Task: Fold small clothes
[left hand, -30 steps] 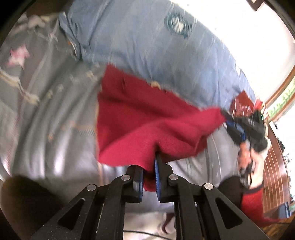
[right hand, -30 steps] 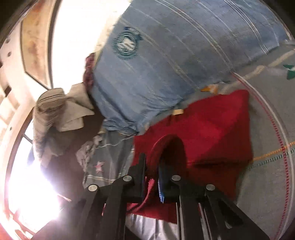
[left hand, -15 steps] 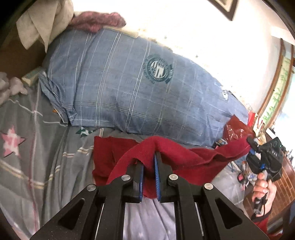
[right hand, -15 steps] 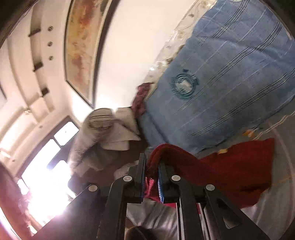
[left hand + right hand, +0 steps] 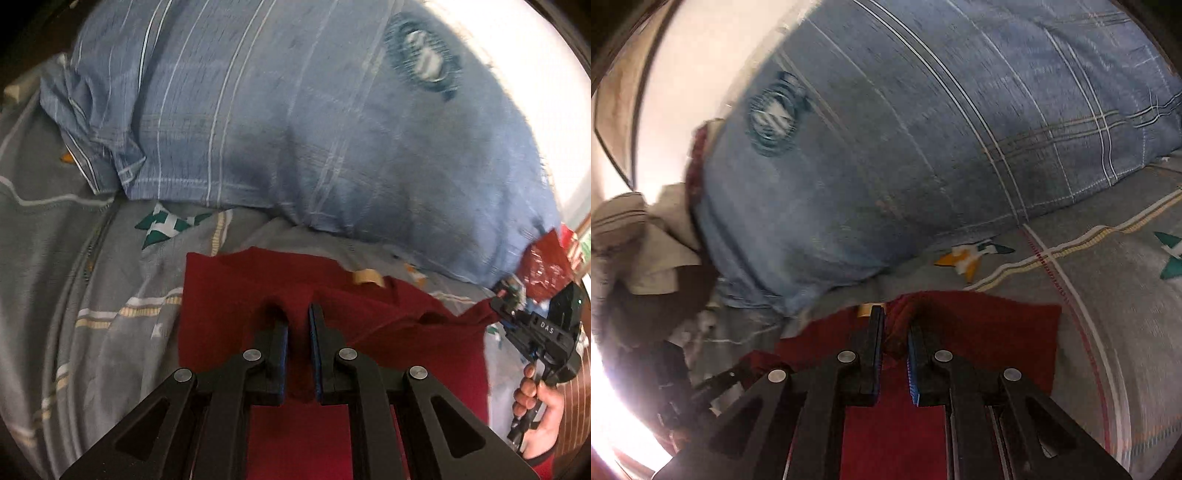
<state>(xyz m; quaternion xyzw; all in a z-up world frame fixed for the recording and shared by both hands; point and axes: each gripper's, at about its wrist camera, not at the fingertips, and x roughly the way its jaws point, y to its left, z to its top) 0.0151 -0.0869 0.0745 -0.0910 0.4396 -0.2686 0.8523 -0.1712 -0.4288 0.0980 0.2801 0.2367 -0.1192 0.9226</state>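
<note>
Red garment point(image 5: 229, 317) lying on grey bedsheet point(image 5: 74, 258) now, no longer hanging mid-air like half a second back. Left gripper point(image 5: 298, 332) pinching fold of cloth between narrow fingers; right gripper point(image 5: 896, 338) doing same at other edge. Looking like fold getting laid down, release probably next. Sitting just beyond: blue checked pillow point(image 5: 295, 129).

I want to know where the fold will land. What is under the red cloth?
The red cloth lies on a grey bedsheet with stripes and star prints, visible all around it. A blue pillow lies behind. What the cloth itself covers cannot be seen.
</note>
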